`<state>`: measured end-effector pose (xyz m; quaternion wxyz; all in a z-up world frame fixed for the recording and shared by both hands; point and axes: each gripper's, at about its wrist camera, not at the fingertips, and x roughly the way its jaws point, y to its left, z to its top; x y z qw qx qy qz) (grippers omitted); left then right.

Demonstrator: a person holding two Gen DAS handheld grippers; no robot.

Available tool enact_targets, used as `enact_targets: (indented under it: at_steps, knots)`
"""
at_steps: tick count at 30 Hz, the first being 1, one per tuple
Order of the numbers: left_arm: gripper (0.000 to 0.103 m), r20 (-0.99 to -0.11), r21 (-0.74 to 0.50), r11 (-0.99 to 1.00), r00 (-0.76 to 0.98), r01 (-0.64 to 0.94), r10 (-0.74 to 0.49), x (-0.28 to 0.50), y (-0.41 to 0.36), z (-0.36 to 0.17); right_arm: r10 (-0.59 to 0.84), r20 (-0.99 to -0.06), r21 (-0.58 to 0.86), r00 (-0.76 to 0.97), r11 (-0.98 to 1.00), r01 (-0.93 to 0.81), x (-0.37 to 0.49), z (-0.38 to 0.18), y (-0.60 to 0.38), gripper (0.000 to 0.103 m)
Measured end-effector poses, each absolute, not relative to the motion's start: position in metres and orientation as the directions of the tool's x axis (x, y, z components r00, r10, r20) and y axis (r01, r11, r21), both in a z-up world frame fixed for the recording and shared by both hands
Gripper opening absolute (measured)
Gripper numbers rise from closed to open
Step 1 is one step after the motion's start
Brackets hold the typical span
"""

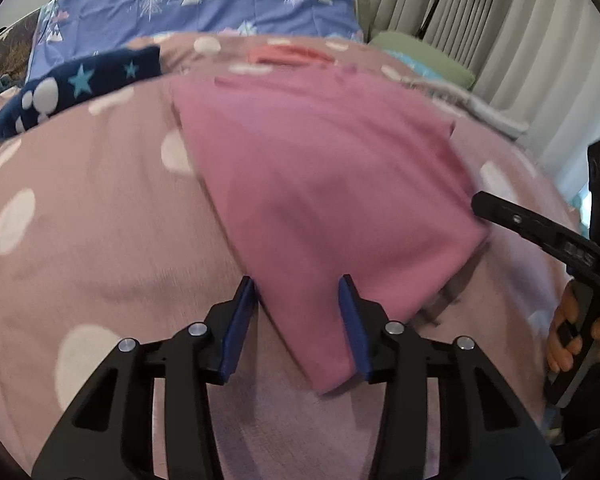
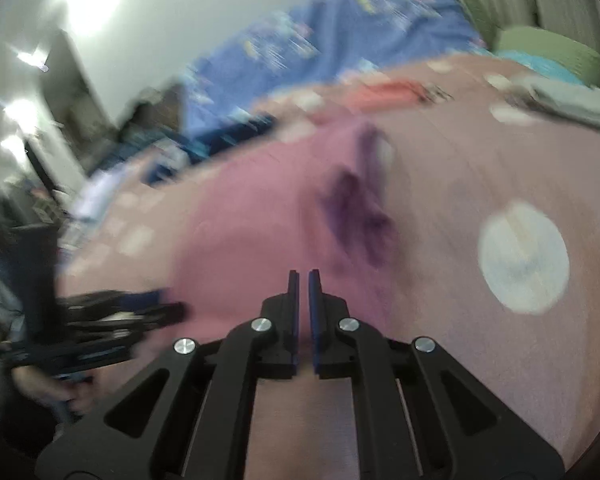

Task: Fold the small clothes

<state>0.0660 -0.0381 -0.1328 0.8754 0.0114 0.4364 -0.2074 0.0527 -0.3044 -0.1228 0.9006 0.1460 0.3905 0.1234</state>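
A pink garment lies folded on the pink polka-dot bedspread. My left gripper is open, its blue pads on either side of the garment's near corner. My right gripper is nearly shut with a thin gap between the pads, just above the garment's near edge; nothing shows between the pads. It also shows in the left wrist view at the garment's right edge. The right wrist view is motion-blurred. A dark purple patch shows on the garment.
A navy star-patterned garment lies at the far left. A coral item lies beyond the pink garment. A blue tree-print sheet covers the back. A green cushion and curtains are at the right.
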Motion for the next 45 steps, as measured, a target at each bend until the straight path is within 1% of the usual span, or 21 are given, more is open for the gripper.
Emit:
enact_targets:
  at_steps: [2,3,5,9,11,12,13,17,18,20,21,22,24,26,27,28,30,33,36,41,45]
  knots:
    - [0.047,-0.755,-0.148,0.913,0.554,0.379,-0.352,0.062,-0.039,-0.136,0.384,-0.649,0.452,0.657,0.889,-0.073,0.053,-0.134,-0.315,0.003]
    - [0.048,-0.758,-0.149,0.914,0.551,0.376,-0.35,0.063,-0.039,-0.135,0.388,-0.643,0.467,0.66,0.882,-0.064,0.053,-0.135,-0.319,0.001]
    - [0.052,-0.758,-0.165,0.914,0.546,0.37,-0.358,0.065,-0.037,-0.136,0.369,-0.651,0.441,0.663,0.895,-0.065,0.051,-0.134,-0.315,0.001]
    - [0.059,-0.759,-0.166,0.919,0.549,0.359,-0.351,0.066,-0.037,-0.137,0.278,-0.69,0.315,0.669,0.947,-0.069,0.05,-0.129,-0.294,0.002]
    - [0.073,-0.755,-0.182,0.908,0.538,0.379,-0.375,0.067,-0.038,-0.137,0.253,-0.699,0.283,0.669,0.957,-0.067,0.05,-0.128,-0.291,0.003]
    - [0.084,-0.756,-0.194,0.903,0.528,0.383,-0.386,0.067,-0.039,-0.138,0.245,-0.702,0.271,0.669,0.96,-0.067,0.05,-0.127,-0.29,0.003]
    - [0.086,-0.761,-0.192,0.901,0.521,0.389,-0.387,0.067,-0.041,-0.139,0.24,-0.704,0.265,0.669,0.962,-0.066,0.05,-0.127,-0.289,0.003]
    - [0.086,-0.775,-0.119,0.916,0.541,0.383,-0.327,0.064,-0.052,-0.138,0.216,-0.712,0.231,0.668,0.971,-0.068,0.048,-0.126,-0.288,0.003]
    - [0.085,-0.774,-0.116,0.919,0.545,0.378,-0.322,0.064,-0.052,-0.137,0.209,-0.715,0.221,0.667,0.973,-0.069,0.049,-0.125,-0.286,0.003]
    - [0.067,-0.763,-0.143,0.913,0.545,0.382,-0.347,0.063,-0.048,-0.132,0.197,-0.715,0.205,0.671,0.976,-0.069,0.042,-0.117,-0.286,0.003]
    - [0.055,-0.759,-0.167,0.908,0.538,0.385,-0.368,0.063,-0.045,-0.129,0.198,-0.709,0.201,0.677,0.977,-0.075,0.041,-0.112,-0.286,0.003]
    - [0.052,-0.755,-0.188,0.905,0.534,0.381,-0.381,0.066,-0.04,-0.126,0.197,-0.694,0.189,0.692,0.978,-0.088,0.039,-0.104,-0.287,0.003]
    - [0.052,-0.747,-0.195,0.904,0.539,0.381,-0.389,0.071,-0.033,-0.118,0.171,-0.649,0.129,0.741,0.985,-0.114,0.039,-0.084,-0.289,0.003]
    - [0.052,-0.746,-0.154,0.915,0.563,0.372,-0.355,0.078,-0.031,-0.111,0.124,-0.608,0.048,0.784,0.992,-0.12,0.045,-0.066,-0.289,0.004]
    - [0.052,-0.745,-0.122,0.922,0.58,0.368,-0.33,0.081,-0.032,-0.108,0.1,-0.592,0.003,0.8,0.992,-0.122,0.053,-0.057,-0.288,0.01]
    - [0.052,-0.738,-0.079,0.928,0.605,0.363,-0.299,0.085,-0.034,-0.103,0.093,-0.588,-0.026,0.803,0.991,-0.134,0.061,-0.051,-0.287,0.021]
    - [0.052,-0.717,-0.022,0.938,0.648,0.347,-0.257,0.091,-0.037,-0.095,0.086,-0.578,-0.08,0.812,0.984,-0.161,0.077,-0.044,-0.283,0.032]
    - [0.052,-0.699,-0.032,0.931,0.658,0.364,-0.281,0.104,-0.043,-0.089,0.08,-0.579,-0.153,0.812,0.967,-0.204,0.106,-0.042,-0.269,0.034]
    - [0.052,-0.702,-0.054,0.923,0.643,0.382,-0.307,0.118,-0.048,-0.092,0.117,-0.615,-0.131,0.779,0.96,-0.247,0.144,-0.047,-0.262,0.038]
    - [0.053,-0.716,-0.149,0.917,0.6,0.369,-0.357,0.148,-0.044,-0.103,0.196,-0.68,0.003,0.707,0.964,-0.264,0.213,-0.059,-0.271,0.04]
    - [0.061,-0.708,-0.198,0.918,0.597,0.345,-0.377,0.174,-0.031,-0.102,0.249,-0.728,0.076,0.639,0.955,-0.286,0.251,-0.07,-0.274,0.041]
